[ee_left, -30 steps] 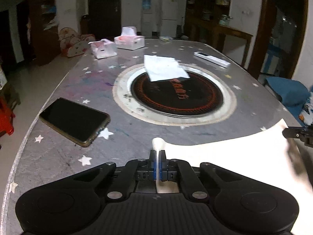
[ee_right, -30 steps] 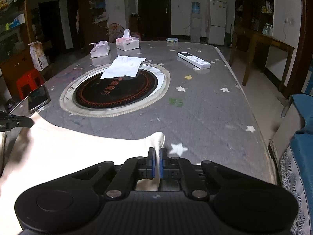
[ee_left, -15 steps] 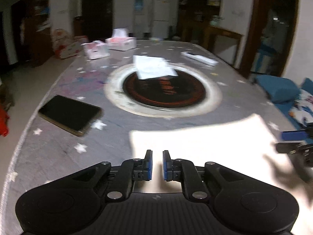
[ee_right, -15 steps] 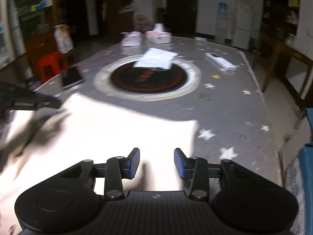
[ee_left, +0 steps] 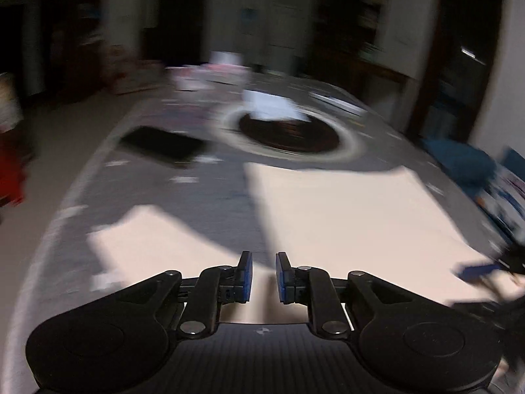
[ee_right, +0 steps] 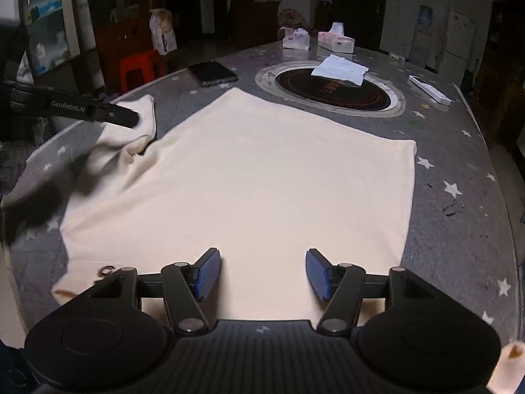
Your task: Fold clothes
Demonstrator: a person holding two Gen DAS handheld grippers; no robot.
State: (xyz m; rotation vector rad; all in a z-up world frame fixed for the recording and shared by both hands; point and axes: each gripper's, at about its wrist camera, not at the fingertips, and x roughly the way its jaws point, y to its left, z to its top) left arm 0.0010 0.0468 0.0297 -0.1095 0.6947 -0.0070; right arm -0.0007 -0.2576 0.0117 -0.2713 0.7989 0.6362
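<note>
Now both empty: left gripper (ee_left: 263, 277) opening narrow, right gripper (ee_right: 263, 274) opening wider. Next, grab rumpled sleeve (ee_right: 133, 131) (far left), fold across cream shirt (ee_right: 262, 177).

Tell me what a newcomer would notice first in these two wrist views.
The big cream garment spread flat over the near part of the star-dotted table dominates, with one sleeve bunched at its left. The right gripper hangs over its near edge, jaws opening with nothing between them. Beyond lie a dark round inset with a white folded cloth on it, and a black phone.
</note>
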